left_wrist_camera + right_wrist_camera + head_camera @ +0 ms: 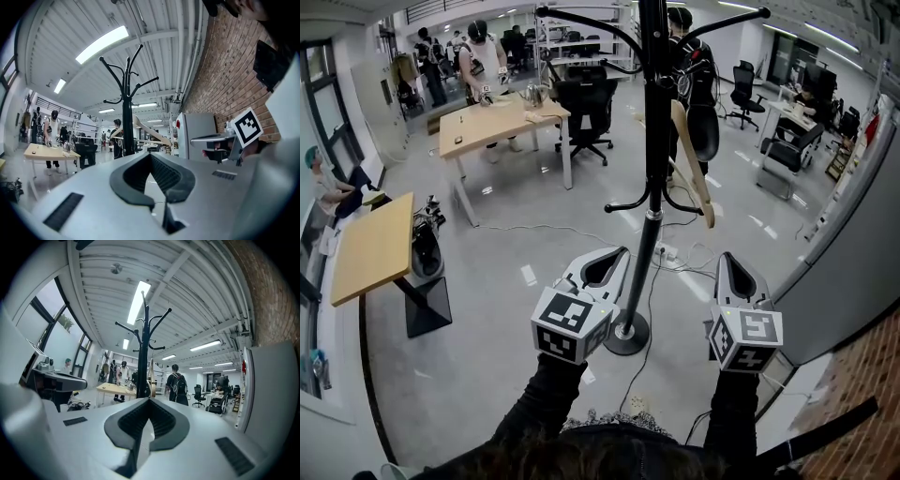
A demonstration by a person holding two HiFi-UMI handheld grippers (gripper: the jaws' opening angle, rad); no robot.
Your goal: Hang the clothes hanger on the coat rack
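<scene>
The black coat rack (653, 141) stands straight ahead on its round base (626, 335). A pale wooden clothes hanger (694, 167) hangs from one of its lower hooks, on the right side of the pole. My left gripper (617, 255) is held level just left of the pole, shut and empty. My right gripper (729, 260) is to the right of the pole, also shut with nothing in it. The left gripper view shows the rack (127, 117) and hanger (151, 131) beyond the closed jaws. In the right gripper view the rack (144, 357) and hanger (152, 380) appear too.
A wooden table (495, 122) with people at it stands at the back left, and another table (373, 246) at the near left. A black office chair (586, 108) is behind the rack. Cables (675, 258) trail past the base. A brick wall (853, 375) runs along the right.
</scene>
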